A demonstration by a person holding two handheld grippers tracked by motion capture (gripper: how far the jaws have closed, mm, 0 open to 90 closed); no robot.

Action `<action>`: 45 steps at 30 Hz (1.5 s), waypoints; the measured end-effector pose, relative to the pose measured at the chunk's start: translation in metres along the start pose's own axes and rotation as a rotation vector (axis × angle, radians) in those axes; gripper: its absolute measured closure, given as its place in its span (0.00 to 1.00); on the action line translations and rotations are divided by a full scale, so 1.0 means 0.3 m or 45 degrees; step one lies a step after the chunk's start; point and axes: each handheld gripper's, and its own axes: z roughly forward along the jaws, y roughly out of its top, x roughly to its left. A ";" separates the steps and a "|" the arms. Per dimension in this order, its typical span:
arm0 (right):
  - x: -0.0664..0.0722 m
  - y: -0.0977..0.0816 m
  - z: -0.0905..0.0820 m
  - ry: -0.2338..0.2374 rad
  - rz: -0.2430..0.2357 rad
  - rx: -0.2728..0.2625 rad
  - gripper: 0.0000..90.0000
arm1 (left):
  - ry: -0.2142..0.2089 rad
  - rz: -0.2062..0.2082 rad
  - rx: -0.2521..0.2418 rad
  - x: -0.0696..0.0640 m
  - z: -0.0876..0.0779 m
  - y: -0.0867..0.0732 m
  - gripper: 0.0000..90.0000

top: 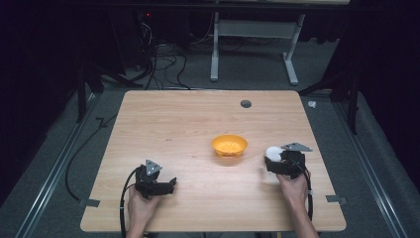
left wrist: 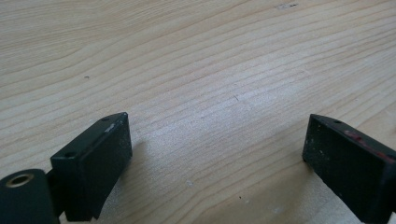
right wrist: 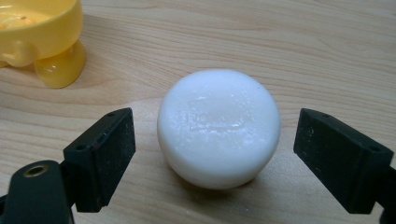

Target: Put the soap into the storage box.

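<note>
A round white puck-like object (right wrist: 218, 126) rests on the wooden table, just ahead of and between the open jaws of my right gripper (right wrist: 215, 154), with a gap on each side and neither pad touching it. From above, the white object (top: 273, 151) lies at the tip of the right gripper (top: 277, 161), to the right of a yellow bowl (top: 229, 145). The bowl (right wrist: 39, 39) stands at the upper left of the right gripper view. My left gripper (top: 168, 184) rests near the table's front left, its jaws (left wrist: 215, 158) wide open over bare wood.
The wooden table (top: 188, 119) has a small grey hole cover (top: 245, 103) near its far edge. Black cables trail from both grippers over the front edge. Beyond the table are cables on the floor and a white desk frame (top: 255, 44).
</note>
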 end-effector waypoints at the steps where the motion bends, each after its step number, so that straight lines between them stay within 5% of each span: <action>1: 0.001 0.004 0.014 -0.003 0.000 0.018 0.15 | 0.000 -0.002 0.000 0.000 0.000 0.000 0.10; 21: -0.006 -0.001 0.080 -0.010 0.029 0.032 0.26 | 0.003 -0.005 -0.002 0.000 -0.001 0.000 0.11; 35: -0.008 0.001 0.063 0.011 0.048 0.010 0.26 | 0.007 -0.006 -0.005 0.001 -0.002 -0.001 0.12; 45: 0.024 0.036 0.009 0.060 0.007 -0.035 0.26 | 0.007 -0.006 -0.008 0.001 -0.003 -0.001 0.13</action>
